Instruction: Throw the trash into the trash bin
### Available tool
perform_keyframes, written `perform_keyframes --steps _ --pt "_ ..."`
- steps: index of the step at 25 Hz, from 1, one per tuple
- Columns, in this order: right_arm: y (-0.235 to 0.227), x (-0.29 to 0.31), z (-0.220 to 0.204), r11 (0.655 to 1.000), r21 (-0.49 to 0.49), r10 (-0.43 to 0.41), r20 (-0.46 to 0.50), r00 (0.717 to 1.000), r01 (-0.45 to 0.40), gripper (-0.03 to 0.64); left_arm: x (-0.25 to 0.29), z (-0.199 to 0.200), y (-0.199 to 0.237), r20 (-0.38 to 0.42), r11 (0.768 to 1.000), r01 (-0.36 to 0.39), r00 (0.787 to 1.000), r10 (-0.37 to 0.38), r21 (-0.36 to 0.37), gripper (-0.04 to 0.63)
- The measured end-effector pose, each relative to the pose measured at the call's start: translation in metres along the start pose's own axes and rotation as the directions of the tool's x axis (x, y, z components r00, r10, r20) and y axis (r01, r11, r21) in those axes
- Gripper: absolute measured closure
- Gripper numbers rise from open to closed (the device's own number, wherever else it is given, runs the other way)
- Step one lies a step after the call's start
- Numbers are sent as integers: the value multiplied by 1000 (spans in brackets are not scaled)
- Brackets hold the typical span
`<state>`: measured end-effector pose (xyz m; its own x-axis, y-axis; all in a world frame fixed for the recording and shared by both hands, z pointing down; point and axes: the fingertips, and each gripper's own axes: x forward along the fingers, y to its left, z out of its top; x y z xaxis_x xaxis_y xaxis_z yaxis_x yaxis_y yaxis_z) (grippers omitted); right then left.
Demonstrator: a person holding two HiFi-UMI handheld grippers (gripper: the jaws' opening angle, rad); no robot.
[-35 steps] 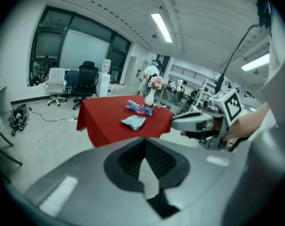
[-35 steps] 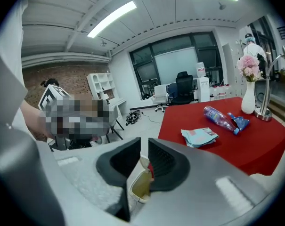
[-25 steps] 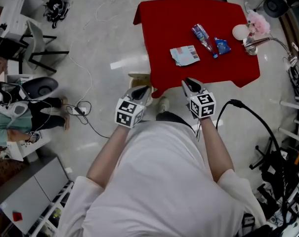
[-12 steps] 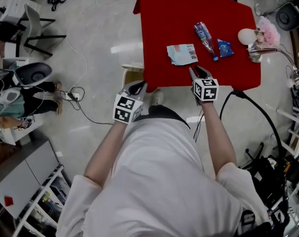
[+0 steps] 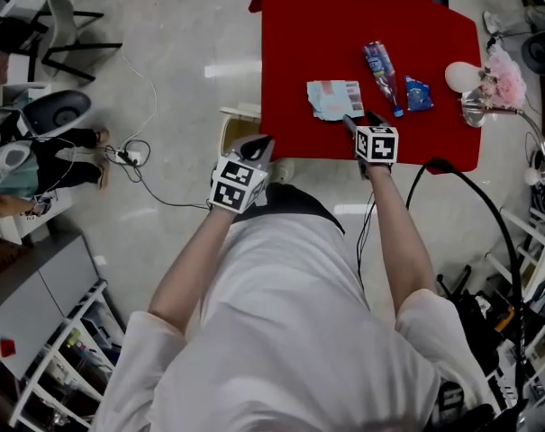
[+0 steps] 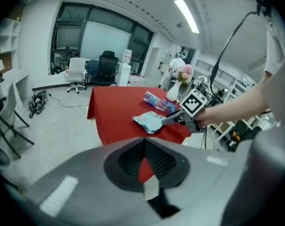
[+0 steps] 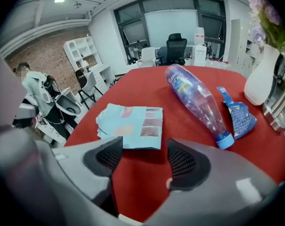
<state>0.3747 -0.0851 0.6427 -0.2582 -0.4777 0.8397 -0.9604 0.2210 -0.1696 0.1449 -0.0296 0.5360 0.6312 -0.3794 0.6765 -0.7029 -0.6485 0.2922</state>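
White shirt and both forearms fill the near part of the head view. Ahead of them the left tongs [image 5: 258,142] hang off the near left corner of the red tabletop [image 5: 290,52], above the beige trash bin [image 5: 229,126] that stands on the floor against that side. Their own view shows the left tongs [image 6: 143,142] with pads together at the tips and nothing gripped.

A second ago both tongs were held short of the near edge. Since then the right tongs [image 5: 358,122] have come forward over the edge and down toward the cloth, and the left tongs have shifted a little toward the corner. The right tongs [image 7: 144,149] have just been opening and now stand wide, with only bare red cloth between the pads.

A pale blue wrapper [image 7: 130,126] lies flat just beyond the right tips, not touched; the left gripper view shows the same gap [image 6: 149,121]. Farther right lie a clear plastic bottle [image 7: 199,102] and a small blue bag [image 7: 239,114], with a white vase [image 7: 262,79] beyond.
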Motion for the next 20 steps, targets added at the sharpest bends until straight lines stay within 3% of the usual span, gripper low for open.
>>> perform_keyframes --steps 5,7,10,20 --pt "-7 20 0 998 53 -22 -53 998 25 331 4 -8 8 -15 1000 -17 1000 17 -6 591" --pt "-8 20 1 998 43 -52 -64 997 55 472 2 -11 10 -16 1000 -22 1000 22 -9 591" --pt "-4 15 7 998 29 -54 -33 998 55 593 -2 -16 14 -15 1000 -25 1000 25 -13 591" --pt "39 -10 15 999 30 19 31 999 -20 613 -27 -34 35 -15 999 -39 999 39 -16 591"
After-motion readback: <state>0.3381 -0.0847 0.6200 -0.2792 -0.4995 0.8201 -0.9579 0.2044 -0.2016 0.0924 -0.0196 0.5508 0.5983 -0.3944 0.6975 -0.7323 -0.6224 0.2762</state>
